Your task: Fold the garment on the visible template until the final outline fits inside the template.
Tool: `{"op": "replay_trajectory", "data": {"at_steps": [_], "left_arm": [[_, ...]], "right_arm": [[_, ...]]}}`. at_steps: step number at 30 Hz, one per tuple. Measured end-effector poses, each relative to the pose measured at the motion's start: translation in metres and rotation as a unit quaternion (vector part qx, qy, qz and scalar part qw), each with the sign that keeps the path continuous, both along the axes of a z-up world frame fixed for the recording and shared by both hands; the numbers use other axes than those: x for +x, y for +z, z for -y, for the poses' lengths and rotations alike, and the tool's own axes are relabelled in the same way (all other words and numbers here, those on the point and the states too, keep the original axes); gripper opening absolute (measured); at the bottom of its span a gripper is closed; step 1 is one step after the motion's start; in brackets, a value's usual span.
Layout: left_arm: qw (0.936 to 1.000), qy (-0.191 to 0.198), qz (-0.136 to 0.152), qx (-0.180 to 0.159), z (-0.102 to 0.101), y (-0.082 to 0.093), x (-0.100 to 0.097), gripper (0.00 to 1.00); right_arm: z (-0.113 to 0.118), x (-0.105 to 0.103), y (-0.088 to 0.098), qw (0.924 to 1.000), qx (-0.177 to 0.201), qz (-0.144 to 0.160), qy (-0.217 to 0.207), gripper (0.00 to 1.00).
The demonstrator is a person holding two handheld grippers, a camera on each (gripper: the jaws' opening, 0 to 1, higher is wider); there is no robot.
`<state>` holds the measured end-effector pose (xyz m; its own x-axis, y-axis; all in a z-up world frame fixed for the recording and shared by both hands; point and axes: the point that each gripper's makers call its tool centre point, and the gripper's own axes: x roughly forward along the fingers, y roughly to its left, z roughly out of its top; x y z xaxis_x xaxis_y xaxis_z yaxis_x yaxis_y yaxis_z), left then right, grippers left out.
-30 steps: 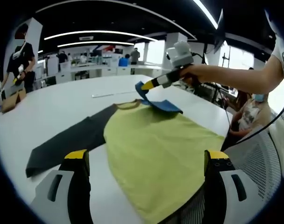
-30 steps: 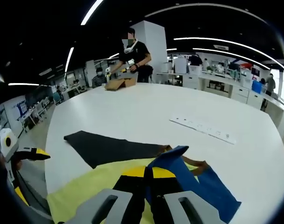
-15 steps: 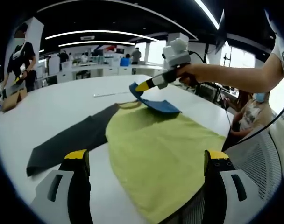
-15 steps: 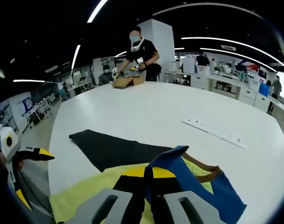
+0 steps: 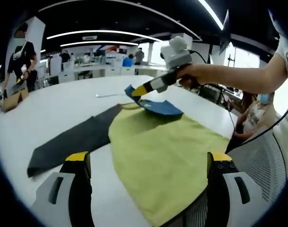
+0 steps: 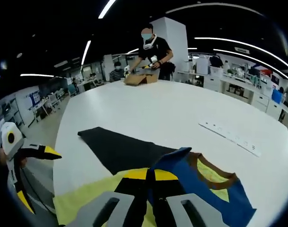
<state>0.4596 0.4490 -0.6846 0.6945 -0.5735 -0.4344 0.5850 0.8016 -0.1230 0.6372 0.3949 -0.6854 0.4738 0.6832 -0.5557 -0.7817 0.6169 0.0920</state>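
The shirt (image 5: 163,151) lies mid-frame as my right gripper (image 5: 140,90) pinches its blue sleeve (image 5: 156,105) for folding inward, my left gripper (image 5: 148,165) spread wide, empty.

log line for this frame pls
right gripper: shut on blue sleeve, lifted | left gripper: open, idle | garment: flat on white table

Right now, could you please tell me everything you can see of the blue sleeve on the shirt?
The blue sleeve is soft, thin fabric, joined to the yellow-green body of the shirt near a brown neckband. It is folded inward over the body. Its edge is pinched and lifted off the shirt by the right gripper, whose yellow-and-black fingers are shut on it; the rest drapes on the shirt.
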Motion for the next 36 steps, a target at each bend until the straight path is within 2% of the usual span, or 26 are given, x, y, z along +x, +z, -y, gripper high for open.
{"op": "replay_trajectory", "data": {"at_steps": [14, 22, 27, 36], "left_arm": [[1.0, 0.006, -0.003, -0.002, -0.005, -0.003, -0.002, 0.99], [1.0, 0.009, -0.003, -0.002, -0.007, -0.003, -0.001, 0.99], [1.0, 0.009, -0.003, 0.0, -0.008, -0.003, 0.0, 0.99], [0.9999, 0.009, -0.005, 0.002, -0.016, -0.008, 0.002, 0.99]], "right_arm": [[-0.021, -0.015, -0.025, 0.9992, -0.027, -0.008, 0.028, 0.0], [-0.028, -0.015, -0.045, 0.9989, -0.037, -0.02, 0.02, 0.0], [-0.033, -0.013, -0.058, 0.9987, -0.033, -0.038, 0.003, 0.0], [-0.041, -0.012, -0.078, 0.9979, -0.035, -0.054, 0.005, 0.0]]}}
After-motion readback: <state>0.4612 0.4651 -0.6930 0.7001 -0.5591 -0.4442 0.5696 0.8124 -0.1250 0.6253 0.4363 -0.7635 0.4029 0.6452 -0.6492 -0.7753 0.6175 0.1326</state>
